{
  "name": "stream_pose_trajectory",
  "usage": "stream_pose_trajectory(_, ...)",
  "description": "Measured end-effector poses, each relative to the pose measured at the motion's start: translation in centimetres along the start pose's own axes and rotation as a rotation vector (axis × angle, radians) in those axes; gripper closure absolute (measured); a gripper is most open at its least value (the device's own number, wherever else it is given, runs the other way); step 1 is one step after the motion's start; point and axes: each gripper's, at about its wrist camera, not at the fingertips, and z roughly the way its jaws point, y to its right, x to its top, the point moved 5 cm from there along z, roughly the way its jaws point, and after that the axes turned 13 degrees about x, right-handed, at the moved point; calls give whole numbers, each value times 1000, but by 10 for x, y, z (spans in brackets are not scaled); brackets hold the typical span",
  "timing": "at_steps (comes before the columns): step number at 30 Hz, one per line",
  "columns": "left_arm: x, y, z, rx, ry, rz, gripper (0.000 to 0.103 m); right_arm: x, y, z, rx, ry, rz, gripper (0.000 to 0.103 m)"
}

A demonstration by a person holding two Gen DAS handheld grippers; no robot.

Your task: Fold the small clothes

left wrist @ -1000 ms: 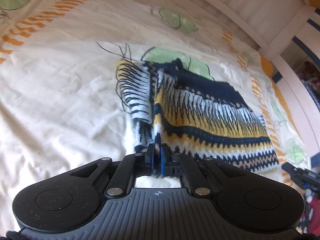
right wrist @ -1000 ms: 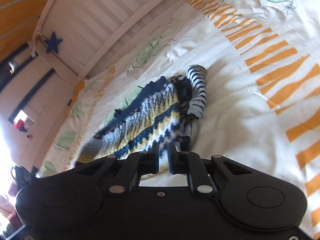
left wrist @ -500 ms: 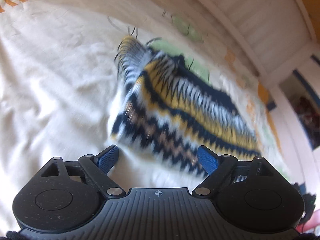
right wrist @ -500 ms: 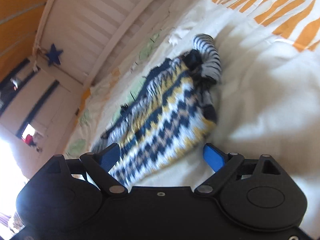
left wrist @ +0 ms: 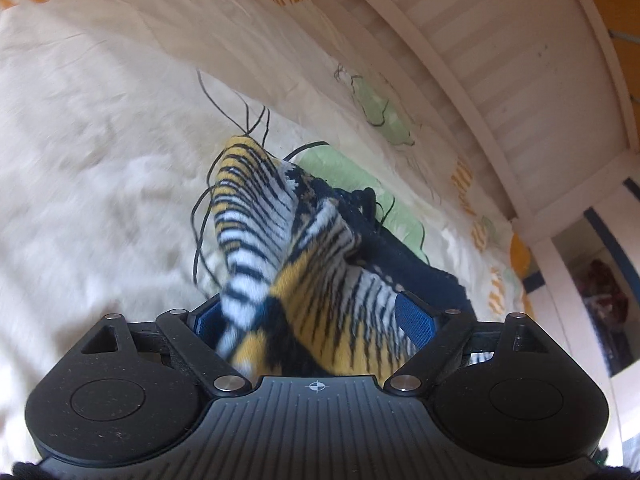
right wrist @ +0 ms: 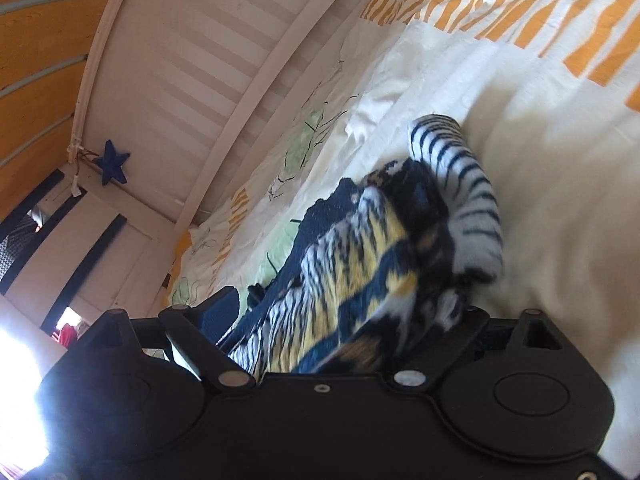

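A knitted sweater point(left wrist: 256, 200) in navy, yellow and white zigzag lies folded on the cream bedsheet point(left wrist: 100, 160). Loose dark yarn ends stick out at its far tip. My left gripper point(left wrist: 310, 320) stands wide, low over the near end, with the knit bunched between its blue pads point(left wrist: 416, 316). In the right wrist view the same sweater point(right wrist: 360, 248) fills the gap of my right gripper point(right wrist: 348, 312), whose jaws are closing. Its left pad point(right wrist: 224, 304) stands apart from the knit and its right pad is hidden. A striped sleeve point(right wrist: 464, 184) curls along the right side.
The sheet point(right wrist: 540, 160) carries orange stripes and green leaf prints. A white slatted bed rail point(left wrist: 500, 60) runs along the far side of the bed, also seen in the right wrist view point(right wrist: 200, 60), with a blue star point(right wrist: 114, 162) at its post.
Both grippers went from nearly shut at the sweater's near edge to wide. They then moved forward and down, so the knit now sits between the jaws.
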Motion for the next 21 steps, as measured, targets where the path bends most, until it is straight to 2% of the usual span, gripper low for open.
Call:
stream_pose_trajectory(1,2,0,2,5,-9,13,19,1,-1,3,-13,-23,-15,27)
stream_pose_trajectory(2,4,1,3,10,-18,26,23,1,-1,7,-44,-55,-37,55)
stream_pose_trajectory(3,6,2,3,14,-24,42,29,1,-2,9,-94,-88,-64,76)
stream_pose_trajectory(4,8,3,3,22,-26,64,56,1,-2,11,-126,-117,-88,78)
stream_pose_trajectory(5,10,4,3,61,-20,93,83,1,-4,12,-132,-133,-109,79)
stream_pose_trajectory(6,11,5,2,97,-23,125,83,1,-8,11,-130,-140,-128,80)
stream_pose_trajectory(9,10,15,-3,105,-47,193,84,2,-23,2,-136,-143,-161,80)
stream_pose_trajectory(16,10,31,-43,56,-72,221,85,-2,-59,-28,-108,-154,-177,80)
stream_pose_trajectory(21,-5,40,-73,26,-113,262,85,-8,-79,-59,-104,-165,-165,80)
